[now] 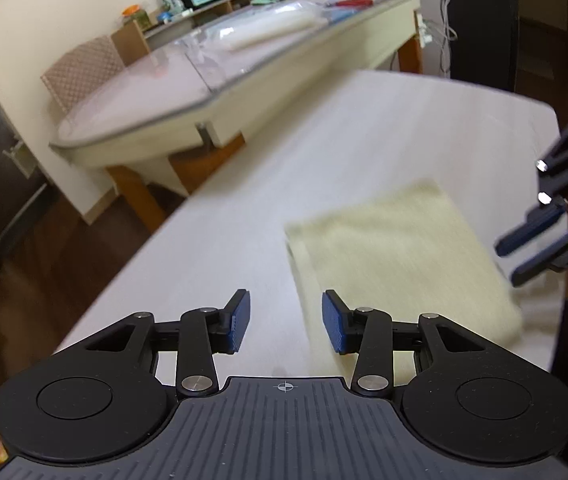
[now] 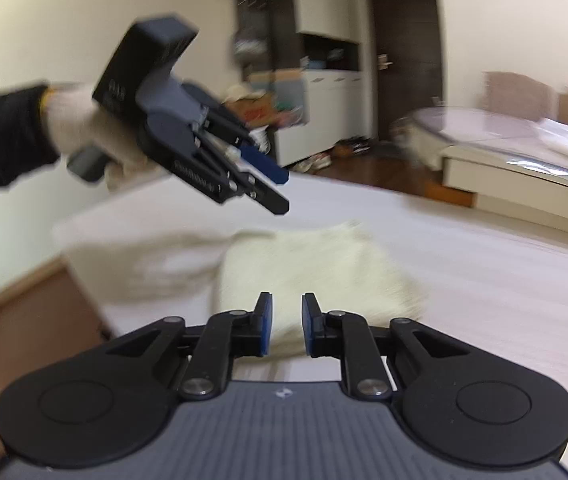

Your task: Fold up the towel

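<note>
The towel [image 1: 403, 256] is seen folded flat on the tabletop [image 1: 244, 208], near its right edge. Both the left gripper [image 1: 285, 320] and right gripper [image 2: 287, 326] are held above it, jaws parted and empty. Being soft, light and limp, it is best pinched at a corner or edge.

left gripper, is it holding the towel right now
No, the left gripper is open and empty, and the folded towel lies on the table.
</note>
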A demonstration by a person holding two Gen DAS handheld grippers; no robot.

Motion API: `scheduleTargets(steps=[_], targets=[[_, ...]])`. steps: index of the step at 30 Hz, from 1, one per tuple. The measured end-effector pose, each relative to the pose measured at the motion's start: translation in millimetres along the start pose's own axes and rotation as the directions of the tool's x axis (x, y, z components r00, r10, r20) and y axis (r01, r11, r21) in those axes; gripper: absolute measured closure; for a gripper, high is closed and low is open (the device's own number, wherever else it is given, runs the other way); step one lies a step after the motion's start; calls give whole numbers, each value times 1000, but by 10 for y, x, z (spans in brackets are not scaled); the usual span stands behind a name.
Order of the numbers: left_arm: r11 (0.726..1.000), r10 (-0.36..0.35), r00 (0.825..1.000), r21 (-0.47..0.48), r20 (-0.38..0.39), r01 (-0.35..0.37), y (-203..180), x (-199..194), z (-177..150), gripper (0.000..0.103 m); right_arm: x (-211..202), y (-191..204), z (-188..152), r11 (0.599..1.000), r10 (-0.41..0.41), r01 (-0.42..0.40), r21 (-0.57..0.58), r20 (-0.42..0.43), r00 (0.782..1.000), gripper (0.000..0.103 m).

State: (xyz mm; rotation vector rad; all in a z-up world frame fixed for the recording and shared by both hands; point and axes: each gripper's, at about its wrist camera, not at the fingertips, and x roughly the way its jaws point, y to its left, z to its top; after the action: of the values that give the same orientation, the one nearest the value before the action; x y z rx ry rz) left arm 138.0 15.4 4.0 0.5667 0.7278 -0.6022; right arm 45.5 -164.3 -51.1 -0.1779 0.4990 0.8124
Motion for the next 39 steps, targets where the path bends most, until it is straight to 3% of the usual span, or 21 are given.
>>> scheduleTargets(steps=[5, 11, 17, 19, 22, 28, 32, 39], targets=[[998, 52, 998, -32, -19, -53, -52, 67, -225, 57, 114, 155, -31, 1000, 5, -5, 0, -36, 999, 83], [989, 144, 989, -35, -30, -145, 134, 180, -199, 57, 289, 363, 92, 1000, 25, -25, -5, -40, 999, 83], [979, 171, 985, -107, -30, -173, 313, 290, -224, 60, 400, 443, 202, 998, 59, -59, 0, -50, 997, 83], [972, 190, 982, -141, -18, -190, 295, 174, -256, 60, 216, 356, 237, 998, 58, -58, 5, -22, 998, 81], [962, 207, 978, -181, 5, -203, 200, -25, -319, 59, 40, 161, 231, 1000, -15, 15, 6, 7, 1000, 77], [959, 195, 981, -210, 10, -189, -105, -152, -443, 59, 63, -166, 151, 993, -119, 119, -3, -38, 992, 77], [953, 208, 978, -224, 1, -203, -214, -77, -498, 59, 60, -142, 47, 993, -119, 119, -11, -84, 989, 78], [951, 210, 978, -234, 0, -204, -126, 6, -459, 52, -209, -341, 43, 991, -99, 103, 82, -51, 994, 75]])
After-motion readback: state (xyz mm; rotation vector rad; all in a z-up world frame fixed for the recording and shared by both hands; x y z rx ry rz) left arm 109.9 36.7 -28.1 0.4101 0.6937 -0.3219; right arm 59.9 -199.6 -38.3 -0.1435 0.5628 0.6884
